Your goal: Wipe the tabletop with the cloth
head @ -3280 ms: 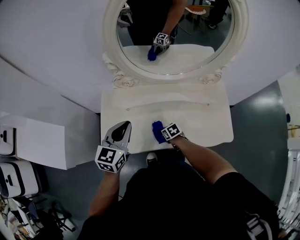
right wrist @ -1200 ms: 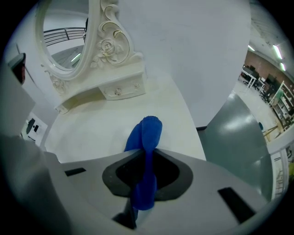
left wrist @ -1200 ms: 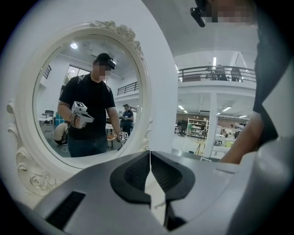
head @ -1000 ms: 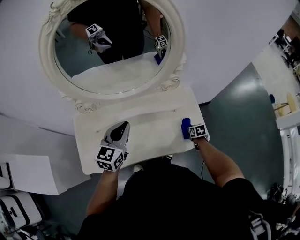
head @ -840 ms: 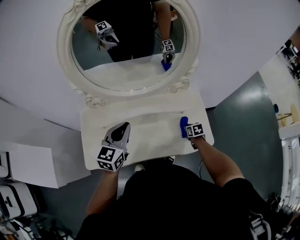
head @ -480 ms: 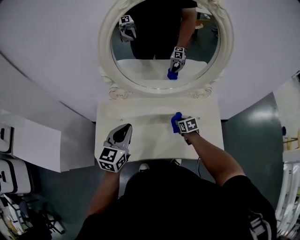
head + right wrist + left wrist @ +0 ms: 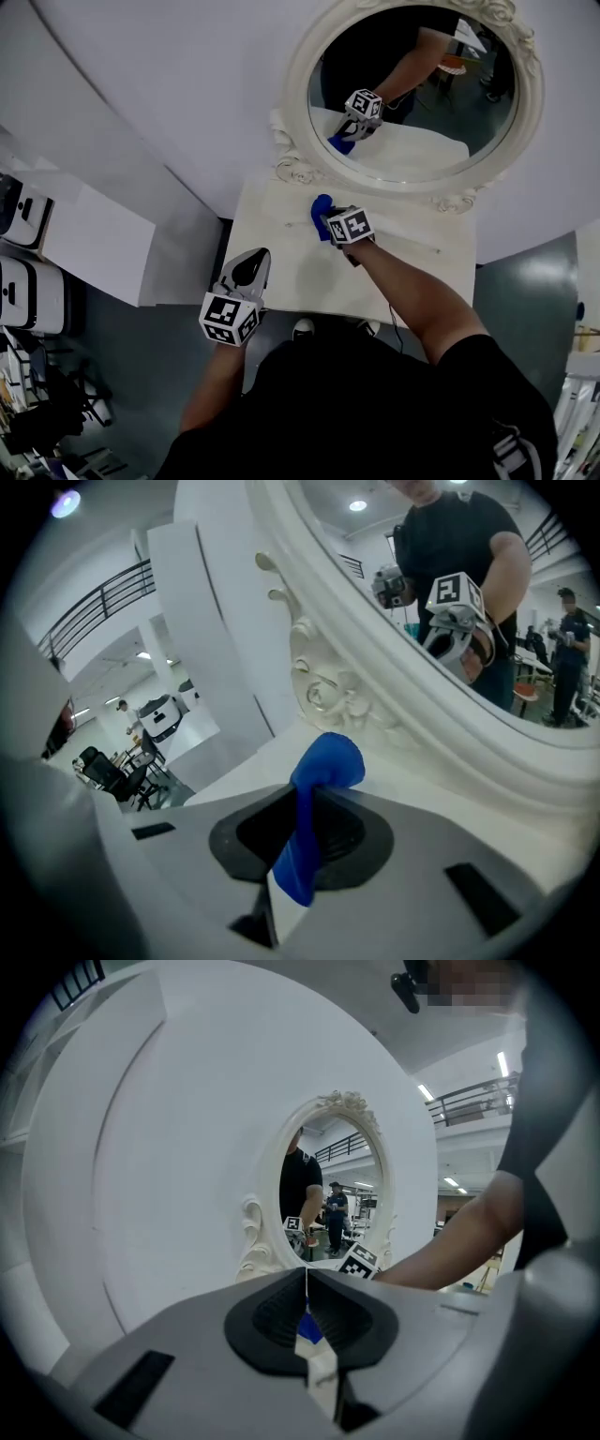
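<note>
Right tongs (image 7: 305,832) pinch the blue cloth (image 7: 325,759) at the back of the counter (image 7: 281,246), just below the mirror (image 7: 412,94); left tongs (image 7: 307,1283), pressed together on nothing, hover at the front edge. Wiping seems mid-stroke; the next move calls for dragging the cloth across the top under steady pressure

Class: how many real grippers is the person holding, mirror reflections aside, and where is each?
2. The left gripper is shut and empty by the table's near left corner; the right gripper grips the blue cloth near the mirror.
</note>
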Available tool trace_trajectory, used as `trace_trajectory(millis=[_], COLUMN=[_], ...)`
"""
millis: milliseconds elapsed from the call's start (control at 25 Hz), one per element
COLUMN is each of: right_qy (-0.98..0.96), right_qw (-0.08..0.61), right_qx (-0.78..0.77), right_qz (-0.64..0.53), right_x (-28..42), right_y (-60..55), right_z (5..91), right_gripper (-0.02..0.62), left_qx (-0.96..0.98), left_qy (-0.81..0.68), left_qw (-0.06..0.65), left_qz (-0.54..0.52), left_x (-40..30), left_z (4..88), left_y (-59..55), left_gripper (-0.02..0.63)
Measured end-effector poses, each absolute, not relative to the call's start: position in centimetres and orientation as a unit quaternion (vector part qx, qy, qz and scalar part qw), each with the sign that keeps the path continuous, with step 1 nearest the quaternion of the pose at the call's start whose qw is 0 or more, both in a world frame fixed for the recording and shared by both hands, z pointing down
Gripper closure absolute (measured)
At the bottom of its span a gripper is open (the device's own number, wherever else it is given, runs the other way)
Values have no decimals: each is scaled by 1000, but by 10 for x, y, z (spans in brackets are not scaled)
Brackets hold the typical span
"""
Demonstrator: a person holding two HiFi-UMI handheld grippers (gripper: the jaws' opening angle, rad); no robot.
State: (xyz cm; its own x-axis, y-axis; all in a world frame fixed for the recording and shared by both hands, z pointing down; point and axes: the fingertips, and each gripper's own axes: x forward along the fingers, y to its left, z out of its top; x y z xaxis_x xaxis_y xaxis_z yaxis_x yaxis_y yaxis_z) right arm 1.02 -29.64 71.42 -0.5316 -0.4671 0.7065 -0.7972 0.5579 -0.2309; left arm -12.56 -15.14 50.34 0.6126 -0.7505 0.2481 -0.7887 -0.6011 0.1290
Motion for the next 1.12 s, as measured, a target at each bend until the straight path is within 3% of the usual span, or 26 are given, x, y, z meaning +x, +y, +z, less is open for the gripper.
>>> trace_trajectory(millis=[240, 600, 1120], right_qy=[-849, -852, -825], right_qw=[302, 275, 301], right_qx=[344, 322, 345], right_qz=[263, 309, 332], right_x=[-76, -149, -144], right_y=[-329, -368, -390], right_z=[716, 731, 766], right_gripper=[555, 555, 555], left_qx=[866, 840, 837], left_qy=[-476, -517, -517], left_qw=[122, 133, 148], left_qz=[93, 99, 105], left_x=[-177, -242, -266], left_z=[511, 519, 534], left_y=[-148, -154, -163], left_gripper=[592, 594, 593])
